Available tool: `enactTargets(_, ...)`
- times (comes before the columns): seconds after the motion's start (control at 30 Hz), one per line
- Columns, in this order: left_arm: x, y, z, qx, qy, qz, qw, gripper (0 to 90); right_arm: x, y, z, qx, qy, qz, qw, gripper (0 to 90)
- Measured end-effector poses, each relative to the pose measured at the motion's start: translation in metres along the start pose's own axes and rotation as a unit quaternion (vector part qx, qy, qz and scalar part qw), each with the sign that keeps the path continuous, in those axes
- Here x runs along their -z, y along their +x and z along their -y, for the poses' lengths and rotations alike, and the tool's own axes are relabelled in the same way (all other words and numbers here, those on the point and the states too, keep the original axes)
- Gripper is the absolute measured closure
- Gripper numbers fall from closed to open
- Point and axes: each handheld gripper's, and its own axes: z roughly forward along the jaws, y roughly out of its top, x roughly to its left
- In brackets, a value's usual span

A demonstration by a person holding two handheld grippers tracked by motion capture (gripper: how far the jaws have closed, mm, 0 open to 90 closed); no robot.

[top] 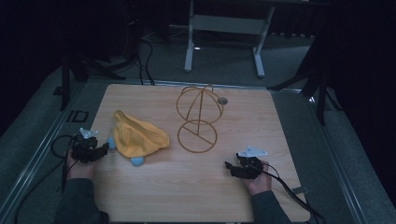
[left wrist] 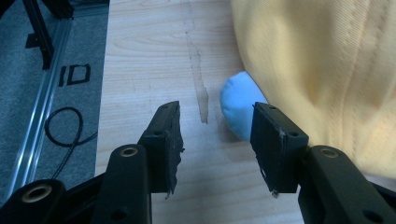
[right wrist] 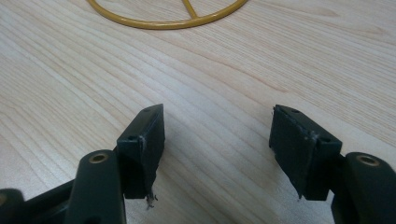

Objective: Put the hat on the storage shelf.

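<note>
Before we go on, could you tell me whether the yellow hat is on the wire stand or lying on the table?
On the table: the yellow hat lies crumpled left of the wire stand, which stands bare.

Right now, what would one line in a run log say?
left gripper: open, by yellow cloth | right gripper: open, over bare table | wire stand: upright, untouched

I am in a dark lab room. My wooden table (top: 154, 196) sits in a metal frame (top: 44, 140), with black stands (top: 70, 70), cables (top: 147, 65) and grey carpet (top: 224, 70) around.
</note>
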Motion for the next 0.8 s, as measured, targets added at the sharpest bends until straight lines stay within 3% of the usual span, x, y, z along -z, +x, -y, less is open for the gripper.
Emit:
enactTargets(0.33,-0.016,0.003,-0.008,0.024,0.007,0.017,0.9995,52.0,0.000,0.000,0.000,0.002,0.000,-0.001,1.0000,34.9)
enactTargets(0.57,-0.023,0.001,-0.008,0.027,0.018,0.025,0.9992,52.6,0.000,0.000,0.000,0.002,0.000,-0.001,1.0000,34.7)
enactTargets(0.8,-0.030,-0.003,-0.006,0.024,0.042,0.017,0.9987,52.6,0.000,0.000,0.000,0.002,0.000,-0.001,1.0000,34.5)
